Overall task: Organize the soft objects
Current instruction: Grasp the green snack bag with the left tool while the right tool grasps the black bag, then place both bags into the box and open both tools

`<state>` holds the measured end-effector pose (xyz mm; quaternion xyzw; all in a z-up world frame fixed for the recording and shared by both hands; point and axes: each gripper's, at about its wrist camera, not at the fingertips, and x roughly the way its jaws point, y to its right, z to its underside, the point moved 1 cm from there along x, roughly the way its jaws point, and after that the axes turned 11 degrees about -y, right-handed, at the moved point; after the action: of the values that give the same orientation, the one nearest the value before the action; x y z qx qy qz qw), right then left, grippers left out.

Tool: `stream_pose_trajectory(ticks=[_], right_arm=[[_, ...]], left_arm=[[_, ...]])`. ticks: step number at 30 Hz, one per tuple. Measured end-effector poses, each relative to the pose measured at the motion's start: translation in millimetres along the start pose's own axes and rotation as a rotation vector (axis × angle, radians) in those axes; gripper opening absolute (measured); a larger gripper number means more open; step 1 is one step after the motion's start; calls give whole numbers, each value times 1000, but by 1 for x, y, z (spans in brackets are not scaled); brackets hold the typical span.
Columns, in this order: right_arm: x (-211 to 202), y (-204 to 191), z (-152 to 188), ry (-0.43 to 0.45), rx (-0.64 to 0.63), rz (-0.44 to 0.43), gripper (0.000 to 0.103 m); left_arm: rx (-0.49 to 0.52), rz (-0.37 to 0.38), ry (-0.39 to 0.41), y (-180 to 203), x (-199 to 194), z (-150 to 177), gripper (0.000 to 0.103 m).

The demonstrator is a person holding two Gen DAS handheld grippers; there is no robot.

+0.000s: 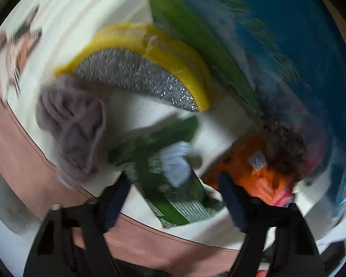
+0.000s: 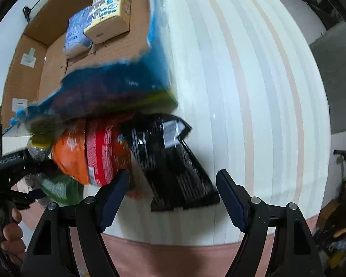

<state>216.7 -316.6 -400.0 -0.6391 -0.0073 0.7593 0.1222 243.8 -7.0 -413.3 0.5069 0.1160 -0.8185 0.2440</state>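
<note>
A heap of soft packets lies on a white cloth with pale grey and tan stripes (image 2: 253, 92), and the person holds both grippers pointing down over it. The left gripper (image 1: 175, 184) hangs low above a flat green packet with a white label (image 1: 170, 168); its dark padded fingers (image 1: 233, 198) stand apart on either side of that packet, and through the motion blur I cannot tell whether they touch it. Just to the right of that packet lies a plump orange bag (image 1: 249, 170), close against the right-hand finger. Beyond the green packet sits a yellow sponge with a glittering silver scouring face (image 1: 138, 73), and to its left a crumpled lilac-grey cloth (image 1: 73, 124) rests near the edge of the striped cloth. A large blue fuzzy piece (image 1: 288, 46) with a green edge fills the upper right of the left wrist view. The right gripper (image 2: 173, 196) is spread wide, with a glossy black foil packet (image 2: 173, 161) lying between its fingers, neither pad pressing on it. The orange and red bag (image 2: 90, 152) lies just left of the black packet, partly under the blue piece (image 2: 117, 85). Behind the heap, an open cardboard box (image 2: 25, 73) holds a yellow wrapped block (image 2: 108, 13) and a white-and-blue pack (image 2: 77, 34) side by side.
</note>
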Motion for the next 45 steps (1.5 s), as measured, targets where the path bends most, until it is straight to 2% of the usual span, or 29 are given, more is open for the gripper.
stream_pose_trajectory(ticks=[1,5,7,9,10,15,18,21,24,28,29,30,32,36,41,45], right_arm=[[4,-1,-4,-9,-10,19,80],[23,-6,-9,-63,-45,71,80],[33,-5,-7,-97,-50,74,66],[35,-3,-2,-96,-56,89,60],[35,-3,3,-97,-66,94,58],[45,3,43,-187,-113,105,56],[49,9,61,-236,-96,32,60],[39,16,66,-175,-45,11,71],[38,18,65,-163,-21,3,72],[46,15,54,-181,-8,29,73],[46,14,52,-168,-13,43,64],[44,12,54,-158,-29,79,49],[45,6,60,-145,-65,107,46],[41,5,85,-160,-77,70,42],[-12,-14,108,-104,-106,-29,42],[-88,-30,106,4,-158,-101,42]], left_arm=[[35,-37,6,2,2,2,52],[207,-206,51,7,11,20,52],[300,-274,68,11,16,30,52],[373,-339,76,13,24,41,52],[390,-343,73,12,28,44,52],[366,-281,17,0,46,52,52],[354,-260,41,-3,53,61,53],[356,-262,59,-6,59,70,52],[371,-267,73,0,51,70,40],[396,-304,97,16,57,84,36],[400,-304,97,18,59,87,36],[402,-304,99,19,62,93,34],[406,-306,108,25,60,102,33],[434,-280,121,23,50,138,32],[512,-211,175,41,16,191,32],[573,-126,242,61,-37,221,32]])
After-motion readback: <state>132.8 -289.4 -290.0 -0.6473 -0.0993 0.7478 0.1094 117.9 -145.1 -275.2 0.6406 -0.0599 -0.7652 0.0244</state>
